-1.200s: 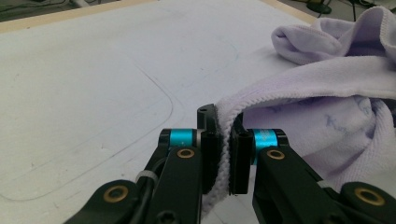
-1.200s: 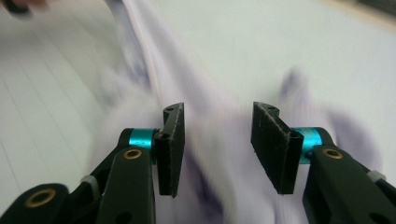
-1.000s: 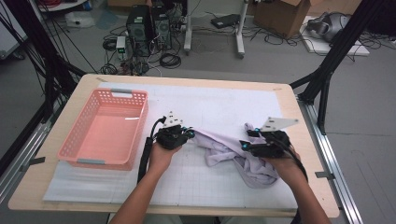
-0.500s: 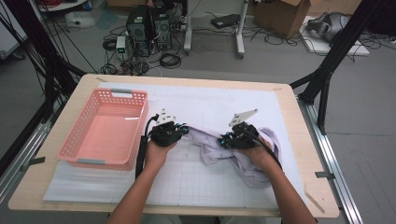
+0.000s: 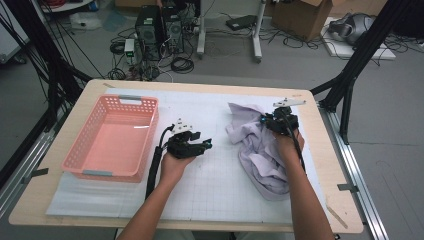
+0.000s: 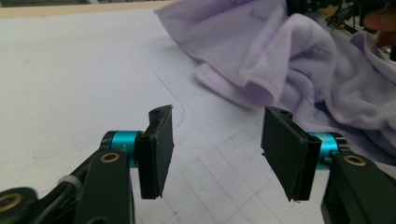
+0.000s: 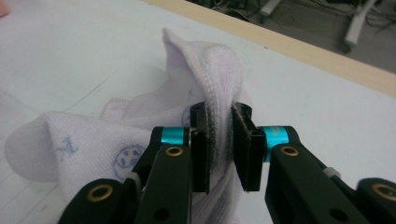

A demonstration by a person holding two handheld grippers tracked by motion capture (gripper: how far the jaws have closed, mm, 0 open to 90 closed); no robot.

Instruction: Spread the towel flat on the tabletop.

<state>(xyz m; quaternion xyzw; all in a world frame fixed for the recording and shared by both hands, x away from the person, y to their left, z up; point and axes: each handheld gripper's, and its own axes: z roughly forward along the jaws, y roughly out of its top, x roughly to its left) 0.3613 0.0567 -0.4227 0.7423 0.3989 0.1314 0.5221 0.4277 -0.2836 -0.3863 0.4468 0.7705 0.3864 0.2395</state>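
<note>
Pinching a fold of the lilac towel, the right gripper lifts one edge off the white mat for spreading; the left gripper waits released nearby, ready to catch another edge.

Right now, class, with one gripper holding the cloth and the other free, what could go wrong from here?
1. The right gripper pinches only a thin fold of the lilac cloth, so the fold might slip out if it is pulled.
2. The left gripper is open and apart from the cloth; most of the fabric lies crumpled on the white mat and may drag or bunch further.
3. The pink basket sits beyond the left hand, so a one-sided carry could snag its rim.
</note>
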